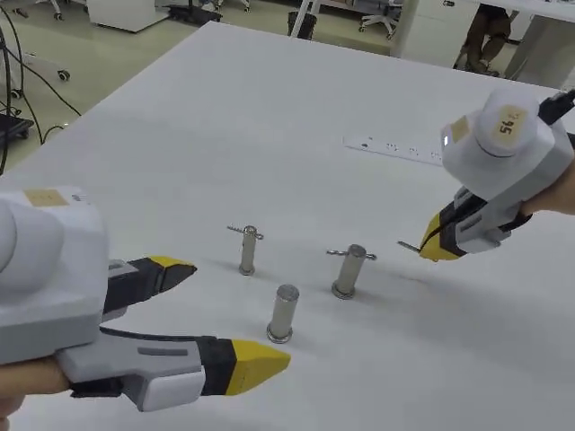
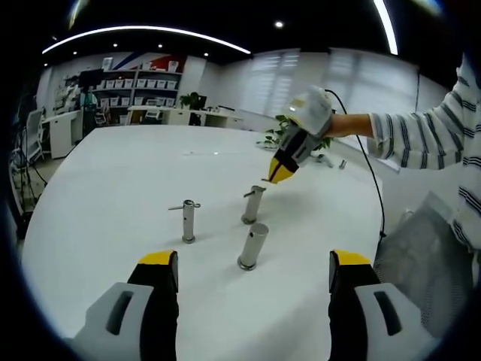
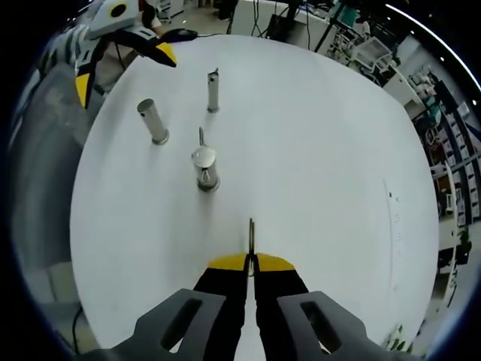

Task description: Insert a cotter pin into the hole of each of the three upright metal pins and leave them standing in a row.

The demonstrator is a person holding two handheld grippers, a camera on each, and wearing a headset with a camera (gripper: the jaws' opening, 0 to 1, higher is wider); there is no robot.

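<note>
Cotter pin (image 3: 251, 235) sits pinched in right hand-held gripper (image 3: 251, 261).

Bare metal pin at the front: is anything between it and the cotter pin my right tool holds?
Yes. The fitted pin nearest the right tool stands almost on the line from the held cotter pin to the bare pin; probably pass above it.
</note>
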